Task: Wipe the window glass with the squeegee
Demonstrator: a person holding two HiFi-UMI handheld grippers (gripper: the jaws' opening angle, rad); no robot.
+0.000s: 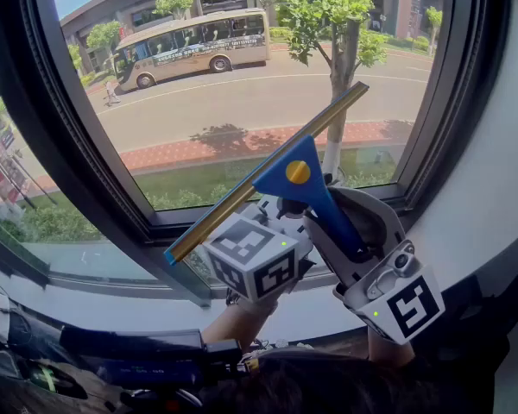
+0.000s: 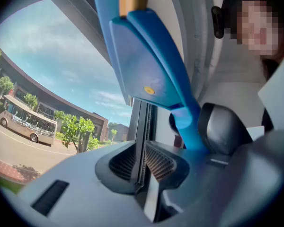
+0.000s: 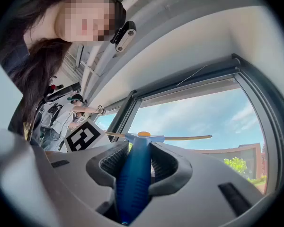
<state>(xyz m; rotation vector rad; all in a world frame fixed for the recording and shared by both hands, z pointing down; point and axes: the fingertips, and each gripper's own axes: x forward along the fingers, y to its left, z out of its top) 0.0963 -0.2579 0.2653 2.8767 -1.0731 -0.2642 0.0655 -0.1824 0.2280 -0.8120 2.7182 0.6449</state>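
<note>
Right gripper (image 3: 135, 156) pinches the squeegee (image 1: 298, 188) handle; left gripper (image 2: 143, 163) pressed together, empty. Blade sits tilted. I should lay it flat on the glass (image 1: 233, 93) and pull with even pressure.

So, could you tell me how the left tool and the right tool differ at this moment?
The right tool is clamped on the blue handle of the squeegee; the left tool is shut on nothing. The handle runs between the right tool's jaws, but passes above and beside the left tool's. Both are shut and raised at the window.
</note>
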